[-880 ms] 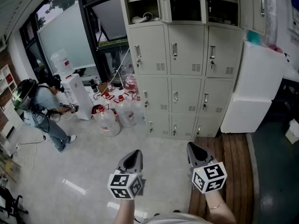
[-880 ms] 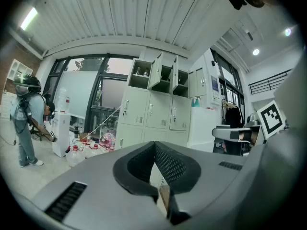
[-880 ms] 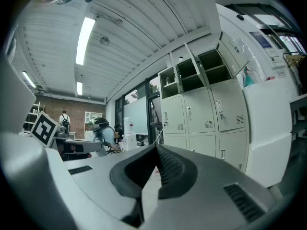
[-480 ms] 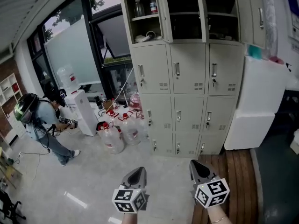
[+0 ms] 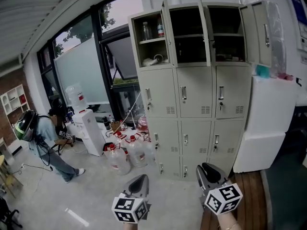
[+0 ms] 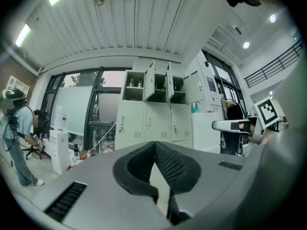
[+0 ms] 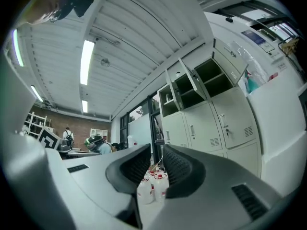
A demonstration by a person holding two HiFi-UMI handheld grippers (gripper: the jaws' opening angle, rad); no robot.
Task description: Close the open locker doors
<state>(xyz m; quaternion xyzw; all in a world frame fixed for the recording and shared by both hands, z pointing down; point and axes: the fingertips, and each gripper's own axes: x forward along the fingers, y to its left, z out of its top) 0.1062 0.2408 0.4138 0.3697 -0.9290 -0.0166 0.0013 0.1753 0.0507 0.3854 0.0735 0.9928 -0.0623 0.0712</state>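
A beige locker cabinet (image 5: 196, 99) stands ahead in the head view, its two lower rows shut. In the top row three doors stand open: one (image 5: 168, 32) beside a compartment with bottles, a middle one (image 5: 207, 30), and a right one (image 5: 256, 28) swung wide. My left gripper (image 5: 140, 182) and right gripper (image 5: 207, 170) are held side by side low in front, well short of the lockers and touching nothing. In the left gripper view the left gripper (image 6: 154, 145) is shut with nothing in it. In the right gripper view the right gripper (image 7: 156, 150) is slightly open, with nothing between its fingers.
Several large water bottles (image 5: 125, 152) crowd the floor at the cabinet's lower left, next to a white water dispenser (image 5: 91, 128). A person (image 5: 43, 143) bends at far left. A tall white box (image 5: 268, 123) abuts the cabinet's right side, over wooden planks (image 5: 249, 195).
The head view has tilted upward, so the lockers sit lower in frame and the open top row is fully in sight. Both grippers appear lower in frame, still side by side.
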